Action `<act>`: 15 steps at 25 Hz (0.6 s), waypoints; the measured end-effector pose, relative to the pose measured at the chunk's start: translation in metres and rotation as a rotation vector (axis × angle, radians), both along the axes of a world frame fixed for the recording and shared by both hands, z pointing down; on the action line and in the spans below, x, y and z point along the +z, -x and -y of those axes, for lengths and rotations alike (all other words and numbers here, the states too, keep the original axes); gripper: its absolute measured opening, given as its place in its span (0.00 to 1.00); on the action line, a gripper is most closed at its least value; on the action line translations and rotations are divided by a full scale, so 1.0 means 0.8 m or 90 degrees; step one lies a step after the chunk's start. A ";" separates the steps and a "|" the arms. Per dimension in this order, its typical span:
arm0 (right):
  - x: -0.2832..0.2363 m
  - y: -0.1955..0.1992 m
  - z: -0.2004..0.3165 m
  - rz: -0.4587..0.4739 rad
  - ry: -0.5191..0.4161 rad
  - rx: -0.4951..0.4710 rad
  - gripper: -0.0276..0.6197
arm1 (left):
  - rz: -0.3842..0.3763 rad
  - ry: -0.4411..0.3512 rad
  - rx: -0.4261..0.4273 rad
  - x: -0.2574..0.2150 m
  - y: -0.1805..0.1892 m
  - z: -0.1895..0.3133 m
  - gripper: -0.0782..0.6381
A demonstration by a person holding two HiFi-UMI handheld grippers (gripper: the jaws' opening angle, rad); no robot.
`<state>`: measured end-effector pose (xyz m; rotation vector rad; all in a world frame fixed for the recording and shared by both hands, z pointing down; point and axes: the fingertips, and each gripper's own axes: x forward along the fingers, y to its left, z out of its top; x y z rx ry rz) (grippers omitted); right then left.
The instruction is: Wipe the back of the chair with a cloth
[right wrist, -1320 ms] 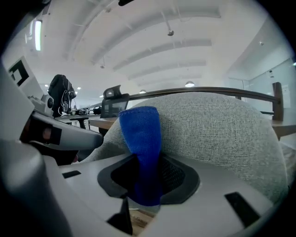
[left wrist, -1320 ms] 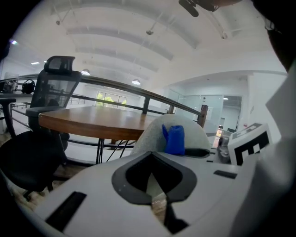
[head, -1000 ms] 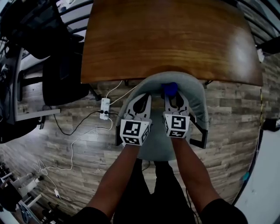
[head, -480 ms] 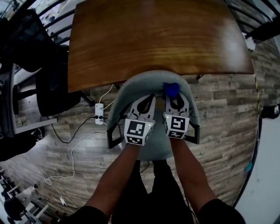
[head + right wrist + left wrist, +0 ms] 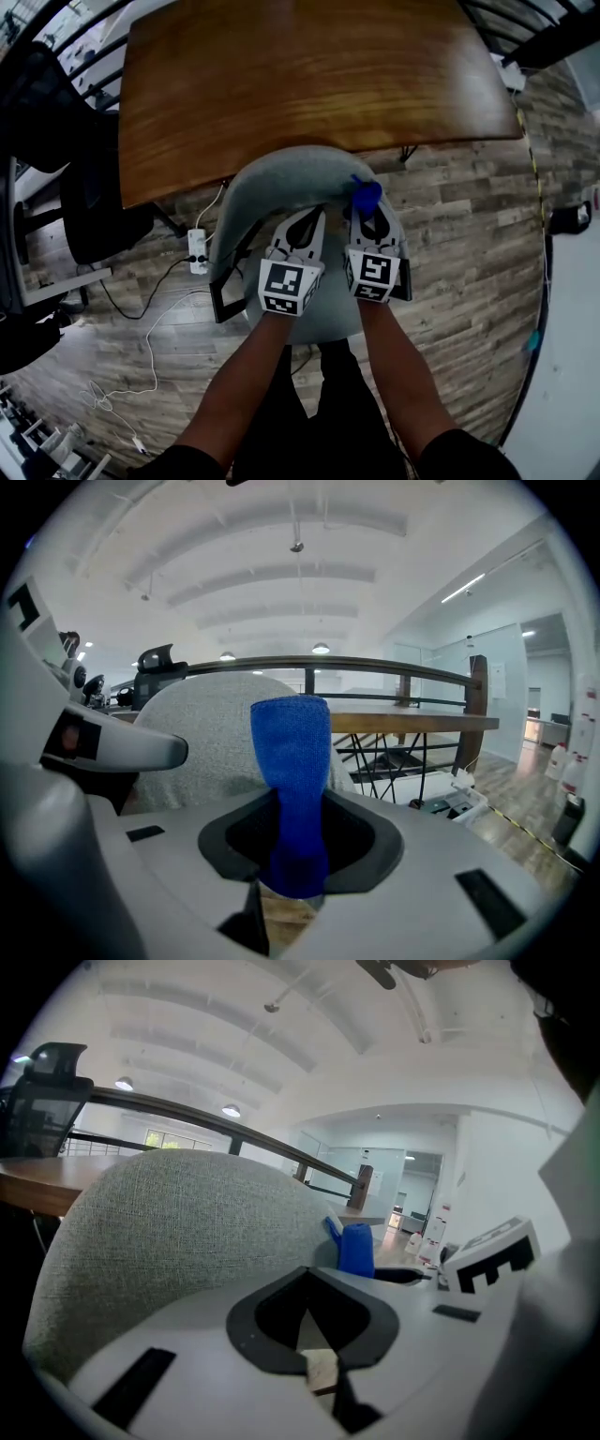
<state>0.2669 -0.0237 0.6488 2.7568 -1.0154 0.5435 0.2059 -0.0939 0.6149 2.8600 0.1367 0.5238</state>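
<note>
The grey fabric chair (image 5: 281, 183) stands with its curved back below me in the head view. My right gripper (image 5: 373, 217) is shut on a blue cloth (image 5: 366, 195), which stands up from the jaws at the right end of the chair's back. The right gripper view shows the cloth (image 5: 292, 780) upright in the right gripper (image 5: 295, 855), with the chair back (image 5: 211, 733) behind it. My left gripper (image 5: 302, 230) is shut and holds nothing, close beside the right one, just behind the chair back (image 5: 178, 1232). The left gripper view catches the cloth (image 5: 356, 1249) to the right.
A brown wooden table (image 5: 309, 84) lies just beyond the chair. A black office chair (image 5: 94, 202) stands at the left, with a power strip (image 5: 197, 251) and white cables on the wood floor. A railing (image 5: 375, 672) runs behind the table.
The chair's back has slid left under the grippers, and the cloth now sits at its right end instead of near its middle. Both grippers stay shut, side by side.
</note>
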 end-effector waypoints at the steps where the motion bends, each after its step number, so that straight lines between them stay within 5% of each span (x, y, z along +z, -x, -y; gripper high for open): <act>1: 0.002 -0.001 -0.004 0.002 0.003 0.004 0.22 | 0.001 0.000 0.001 0.001 0.002 -0.001 0.12; 8: 0.012 0.010 -0.017 -0.003 0.023 0.016 0.22 | 0.001 -0.013 -0.021 0.006 0.033 0.024 0.12; 15: 0.041 0.098 0.087 -0.016 0.032 -0.179 0.22 | 0.019 -0.018 -0.139 0.018 0.094 0.096 0.12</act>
